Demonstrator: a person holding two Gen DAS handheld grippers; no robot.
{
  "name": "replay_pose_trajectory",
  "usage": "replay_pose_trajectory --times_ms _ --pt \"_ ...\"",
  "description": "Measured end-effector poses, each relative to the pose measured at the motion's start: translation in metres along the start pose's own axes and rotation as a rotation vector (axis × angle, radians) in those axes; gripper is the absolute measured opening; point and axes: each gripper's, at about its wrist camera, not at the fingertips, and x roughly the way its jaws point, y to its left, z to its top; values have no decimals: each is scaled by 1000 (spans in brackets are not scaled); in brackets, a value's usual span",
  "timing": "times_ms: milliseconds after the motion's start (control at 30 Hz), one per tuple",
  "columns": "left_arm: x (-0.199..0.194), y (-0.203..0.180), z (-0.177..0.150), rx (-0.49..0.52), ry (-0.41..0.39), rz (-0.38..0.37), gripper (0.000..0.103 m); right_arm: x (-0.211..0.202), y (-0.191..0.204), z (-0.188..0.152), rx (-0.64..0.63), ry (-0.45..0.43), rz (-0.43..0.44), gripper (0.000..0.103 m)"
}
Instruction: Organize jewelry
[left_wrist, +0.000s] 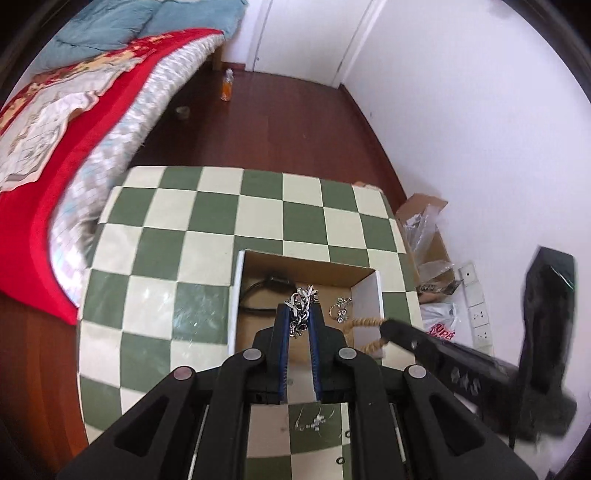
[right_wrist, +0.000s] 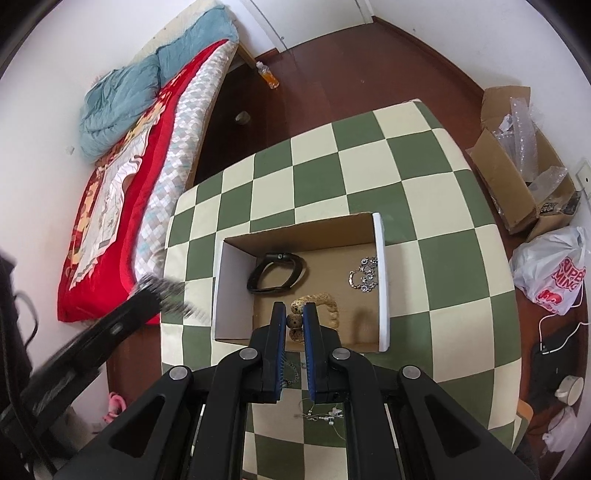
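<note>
A: Nearest the lens, the left gripper (left_wrist: 300, 314) clamps a silver chain (left_wrist: 302, 300) over the cardboard box (left_wrist: 364, 282); the right gripper (right_wrist: 294, 320) pinches a beaded bracelet (right_wrist: 320, 300) inside it.

B: Both look light and limp, best taken mid-strand. The earrings (right_wrist: 321, 416) under the tongs are barely legible.

A green-and-cream checkered tabletop (right_wrist: 406, 177) stands on a dark reddish-brown wooden floor (left_wrist: 288, 122). Beside it lies a low mattress with a red patterned blanket (right_wrist: 122, 199) and a crumpled pale blue quilt (right_wrist: 122, 99). Plain white walls (left_wrist: 461, 92) meet the floor at a dark skirting, and a white door frame (left_wrist: 258, 33) sits at the far end. An orange-filled plastic bottle (left_wrist: 226, 85) stands on the floor near the bed's corner. An open brown cardboard box with clear wrapping (right_wrist: 517, 162) and a white printed plastic bag (right_wrist: 554, 273) rest by the wall. Soft daylight fills the room.
</note>
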Motion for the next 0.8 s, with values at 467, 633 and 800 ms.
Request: replay_pose_trajectory --times_ms 467,633,800 --pt "47 13 2 -54 115 78 73 14 -16 9 37 70 -30 67" --pt "33 19 -5 14 29 250 101 5 -13 7 -15 34 -190 94" --pt "25 19 -25 108 -49 416 102 10 -6 -9 -101 19 -348 101"
